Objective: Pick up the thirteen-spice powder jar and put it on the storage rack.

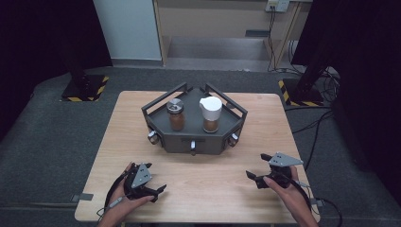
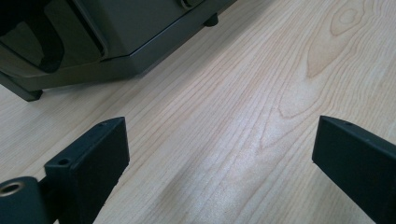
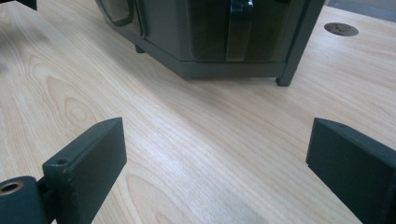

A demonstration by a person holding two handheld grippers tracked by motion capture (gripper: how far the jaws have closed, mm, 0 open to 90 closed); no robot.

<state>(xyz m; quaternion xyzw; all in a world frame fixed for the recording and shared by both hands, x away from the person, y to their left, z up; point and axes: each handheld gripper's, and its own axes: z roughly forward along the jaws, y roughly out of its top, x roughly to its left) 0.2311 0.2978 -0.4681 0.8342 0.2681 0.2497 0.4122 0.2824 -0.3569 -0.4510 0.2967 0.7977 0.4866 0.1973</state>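
A dark grey rack (image 1: 194, 137) with railings stands at the middle back of the wooden table (image 1: 198, 184). On it are a glass jar with a silver lid (image 1: 176, 115) and a glass jar with a white lid (image 1: 211, 114), both holding brown powder. My left gripper (image 1: 153, 178) rests low at the front left, open, with bare wood between its jaws (image 2: 219, 154). My right gripper (image 1: 257, 167) sits at the front right, open as well, nothing between its jaws (image 3: 215, 154). The rack's lower body (image 3: 219, 42) lies ahead of it.
Small knobs (image 1: 193, 147) stick out of the rack's front faces. A round hole (image 3: 341, 29) sits in the tabletop beside the rack. Grey carpet surrounds the table, with stand bases (image 1: 85, 87) at the back corners and cables (image 1: 317, 123) at the right.
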